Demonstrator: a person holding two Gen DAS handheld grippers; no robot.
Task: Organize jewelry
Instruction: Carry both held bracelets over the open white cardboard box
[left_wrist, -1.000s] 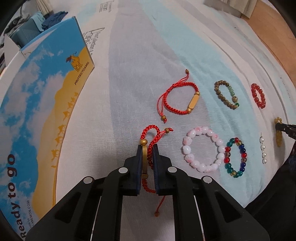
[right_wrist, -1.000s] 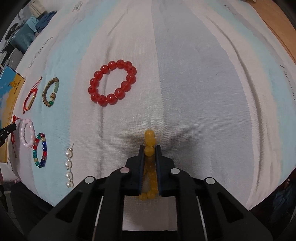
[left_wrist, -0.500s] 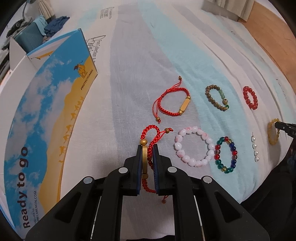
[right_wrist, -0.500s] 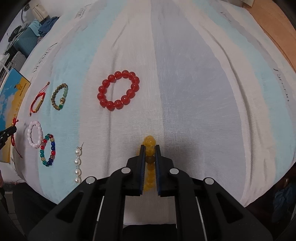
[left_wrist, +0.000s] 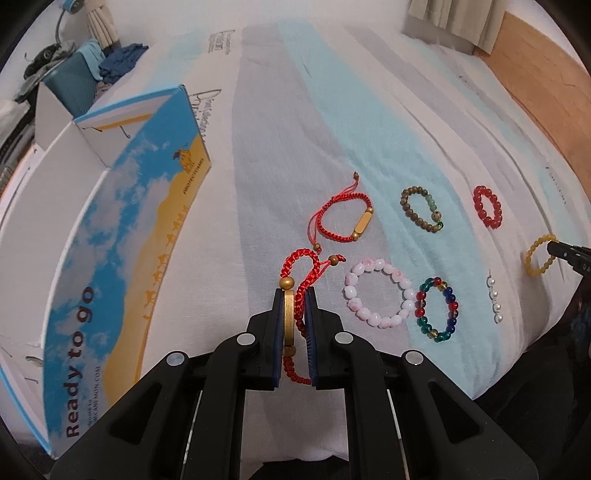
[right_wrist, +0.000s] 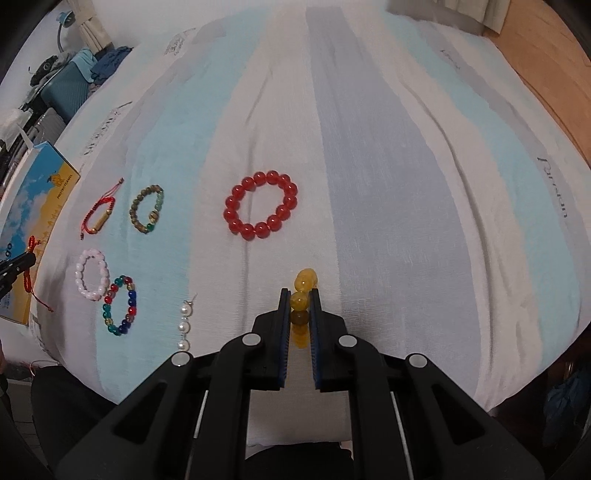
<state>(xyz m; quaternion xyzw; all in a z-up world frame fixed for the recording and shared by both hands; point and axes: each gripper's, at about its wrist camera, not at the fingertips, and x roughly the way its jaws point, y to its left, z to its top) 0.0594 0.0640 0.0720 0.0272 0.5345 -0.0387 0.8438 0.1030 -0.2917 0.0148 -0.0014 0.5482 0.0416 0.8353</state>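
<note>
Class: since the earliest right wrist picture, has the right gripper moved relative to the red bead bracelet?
Yes. The right gripper, shut on the yellow bead bracelet, has shifted leftward; the red bead bracelet now lies almost straight ahead.

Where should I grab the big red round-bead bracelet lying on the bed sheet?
Pinch one side of the big red round-bead bracelet, one finger inside the ring and one outside, coming straight down. It lies flat as an open loop on the striped sheet, apart from the other pieces.

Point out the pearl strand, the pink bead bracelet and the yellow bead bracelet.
pearl strand (right_wrist: 184, 327), right wrist view, middle pearl.
pink bead bracelet (left_wrist: 350, 292), left wrist view, left-side bead.
yellow bead bracelet (right_wrist: 299, 301), right wrist view, bead between the fingers.
</note>
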